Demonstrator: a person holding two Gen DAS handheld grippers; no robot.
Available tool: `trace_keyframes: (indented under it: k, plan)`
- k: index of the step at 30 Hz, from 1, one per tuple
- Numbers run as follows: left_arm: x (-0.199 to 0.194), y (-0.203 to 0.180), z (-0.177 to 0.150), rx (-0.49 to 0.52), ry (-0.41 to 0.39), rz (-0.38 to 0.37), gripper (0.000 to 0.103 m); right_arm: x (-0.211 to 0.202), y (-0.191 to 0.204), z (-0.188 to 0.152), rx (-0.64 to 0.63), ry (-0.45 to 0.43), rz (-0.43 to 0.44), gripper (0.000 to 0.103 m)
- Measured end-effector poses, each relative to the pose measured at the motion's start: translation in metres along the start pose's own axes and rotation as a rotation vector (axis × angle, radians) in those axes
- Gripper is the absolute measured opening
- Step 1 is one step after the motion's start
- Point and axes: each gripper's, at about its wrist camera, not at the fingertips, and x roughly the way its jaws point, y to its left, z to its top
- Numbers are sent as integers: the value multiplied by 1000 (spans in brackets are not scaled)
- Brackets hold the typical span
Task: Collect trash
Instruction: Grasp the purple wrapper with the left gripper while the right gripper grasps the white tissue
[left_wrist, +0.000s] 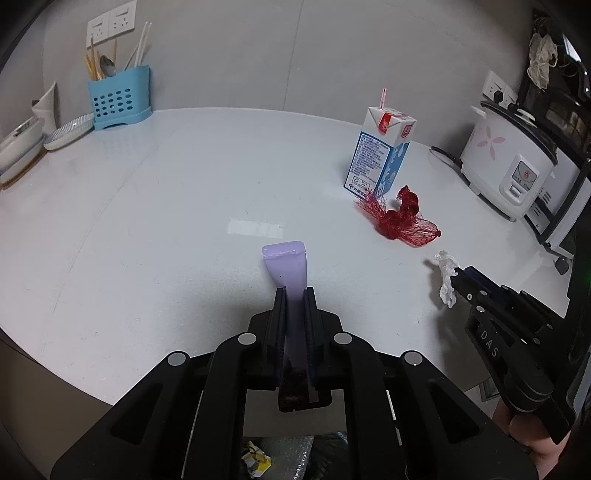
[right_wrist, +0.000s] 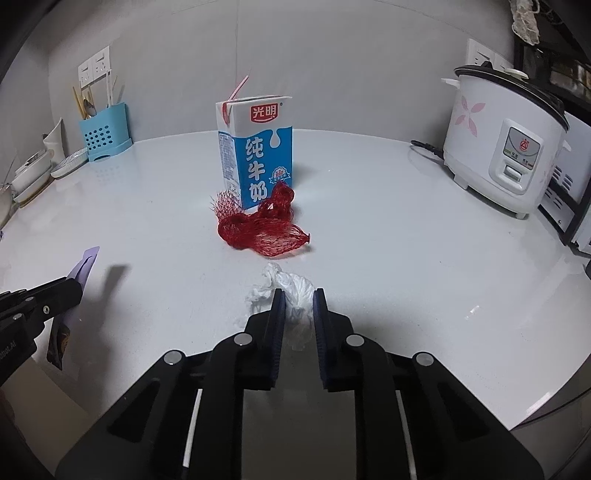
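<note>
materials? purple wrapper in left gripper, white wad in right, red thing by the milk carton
Purple wrapper: looks like matte plastic film, flat with a crimped end seam.
White wad: likely tissue paper, soft crumpled folds, no gloss.
Red net: plastic mesh, open weave visible, slight sheen.

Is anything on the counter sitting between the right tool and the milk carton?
Yes. The right tool is already shut on the crumpled tissue, and the red mesh net lies on the counter directly in front of the milk carton, touching its base.
</note>
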Motion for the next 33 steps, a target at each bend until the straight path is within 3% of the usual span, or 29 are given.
trace_keyframes:
  k: [2,3,13,14,16,17,18,26,29,31,32,33]
  plan:
    - [-4,-1,-2,-1,-6,-3,8,-8,-1,-3,0,-14,-3,11]
    - [-6,-1,-3,0,-8,-4,8,-11,-1,-4,-6,-18,-5,0]
    - [-26,1,-16,8,-27,5,8,-38,-1,-10,-16,-45,-15,0]
    - [-28,1,-18,9,-28,8,8,-40,-1,-9,-10,-46,-16,3]
    - [-30,3,-19,10,-30,11,8,-41,-3,-4,17,-43,18,29]
    - [-31,3,-20,10,-30,11,8,-41,-5,-2,37,-51,23,50]
    - [-31,3,-20,12,-31,12,8,-40,-5,1,47,-52,17,54]
    - [-25,3,-18,25,-28,11,8,-4,4,8,22,11,-25,54]
    - [-21,2,-16,27,-23,3,8,5,9,5,-19,-2,-79,54]
    - [-19,1,-15,32,-21,-2,8,12,12,3,-36,29,-67,43]
    - [-19,1,-15,33,-22,-3,8,17,11,3,-26,56,-36,29]
    - [-18,1,-14,33,-21,-5,8,18,10,3,-17,63,-19,24]
